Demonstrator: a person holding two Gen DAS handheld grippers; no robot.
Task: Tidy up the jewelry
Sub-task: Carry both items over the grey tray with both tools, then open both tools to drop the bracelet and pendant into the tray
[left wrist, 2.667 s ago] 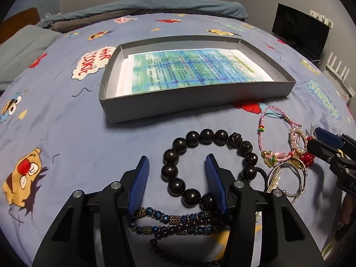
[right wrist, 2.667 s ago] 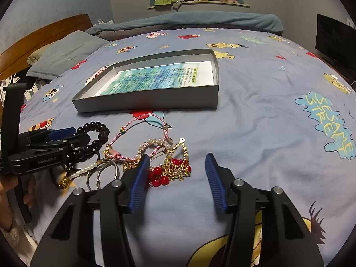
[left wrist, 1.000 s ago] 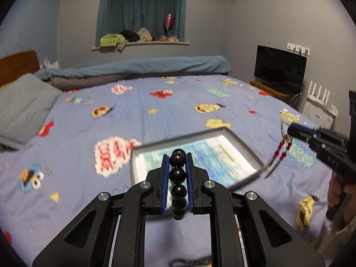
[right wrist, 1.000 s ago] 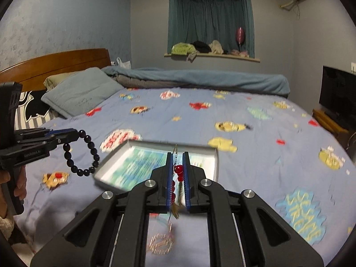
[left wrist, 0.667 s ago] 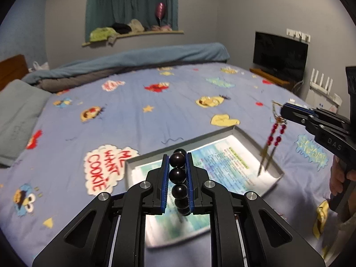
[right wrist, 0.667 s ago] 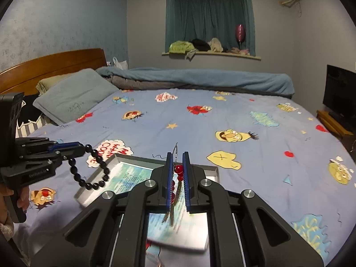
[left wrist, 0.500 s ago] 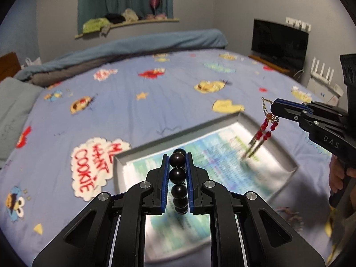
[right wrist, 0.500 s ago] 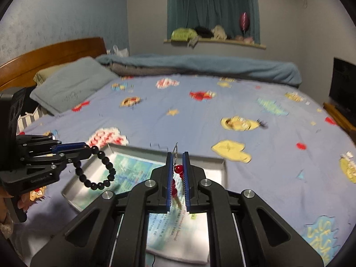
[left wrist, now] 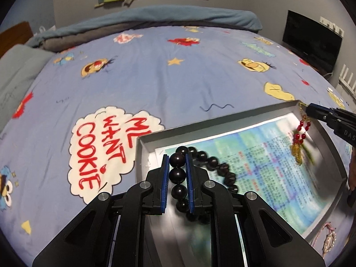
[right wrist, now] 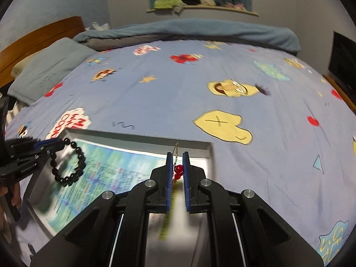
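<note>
My left gripper (left wrist: 177,162) is shut on a bracelet of dark round beads (left wrist: 178,174), which hangs over the left part of the grey tray (left wrist: 320,131). In the right wrist view the same bracelet (right wrist: 71,164) dangles from the left gripper (right wrist: 57,144). My right gripper (right wrist: 177,162) is shut on a gold earring with red beads (right wrist: 178,170), held over the tray's far right corner (right wrist: 200,146). In the left wrist view the earring (left wrist: 299,138) hangs from the right gripper (left wrist: 311,111) above the tray's printed blue-green paper (left wrist: 267,155).
A pink cord bracelet and a pearl piece (left wrist: 327,242) lie on the blue cartoon bedsheet (left wrist: 155,89) in front of the tray. A grey pillow (right wrist: 44,71) and wooden headboard (right wrist: 33,42) are at the left, a black TV (left wrist: 311,42) at the right.
Both grippers have come down and forward over the tray with their jewelry. The tray looks larger and closer. The bead bracelet and the earring now hang just above the paper.
</note>
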